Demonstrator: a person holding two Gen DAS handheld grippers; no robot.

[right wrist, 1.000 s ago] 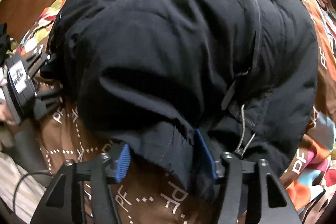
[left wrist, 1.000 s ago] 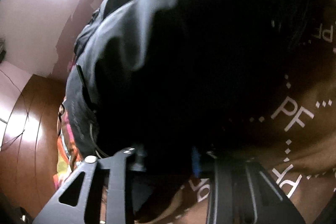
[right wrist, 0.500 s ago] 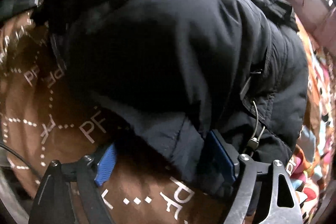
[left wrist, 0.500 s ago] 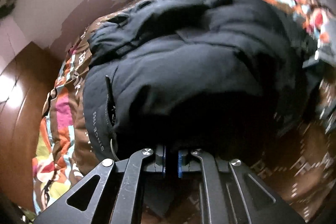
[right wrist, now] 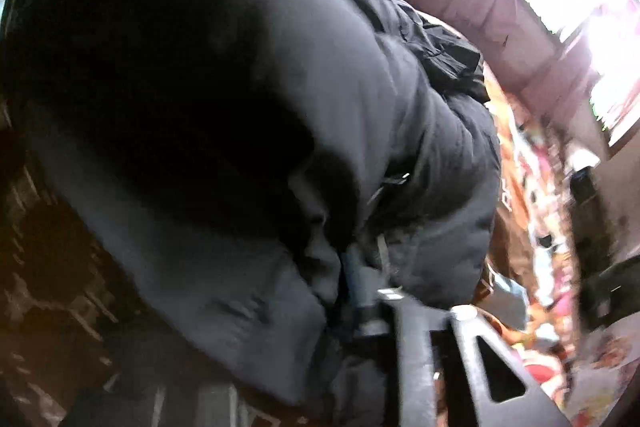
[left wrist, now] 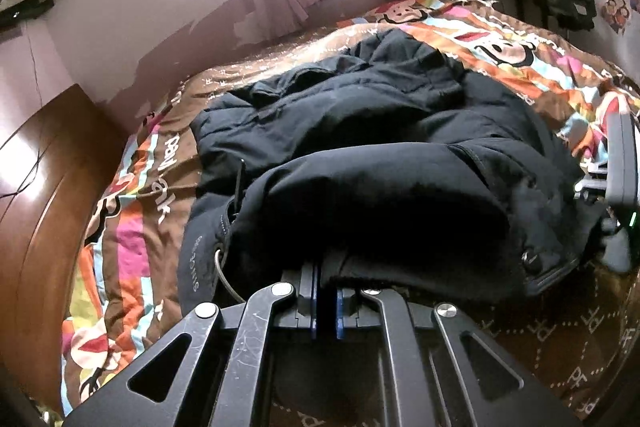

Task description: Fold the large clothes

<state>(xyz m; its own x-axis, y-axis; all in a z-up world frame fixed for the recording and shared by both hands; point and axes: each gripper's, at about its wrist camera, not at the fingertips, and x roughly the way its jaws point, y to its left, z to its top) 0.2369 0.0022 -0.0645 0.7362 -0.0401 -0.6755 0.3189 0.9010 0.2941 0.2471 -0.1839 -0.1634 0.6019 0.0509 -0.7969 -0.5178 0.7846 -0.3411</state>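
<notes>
Jacket (left wrist: 360, 155) looks bulky, soft, slippery; left gripper (left wrist: 325, 301) pinches its near hem, right gripper's (right wrist: 352, 279) hold too blurred to tell.

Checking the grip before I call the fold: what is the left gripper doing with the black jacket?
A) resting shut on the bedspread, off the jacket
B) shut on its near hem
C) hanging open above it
B: the left gripper has its blue pads pinched on the near hem of the black jacket.

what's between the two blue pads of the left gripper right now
A thin edge of the black jacket, pinched between the left gripper's nearly closed pads, as the left wrist view shows.
</notes>
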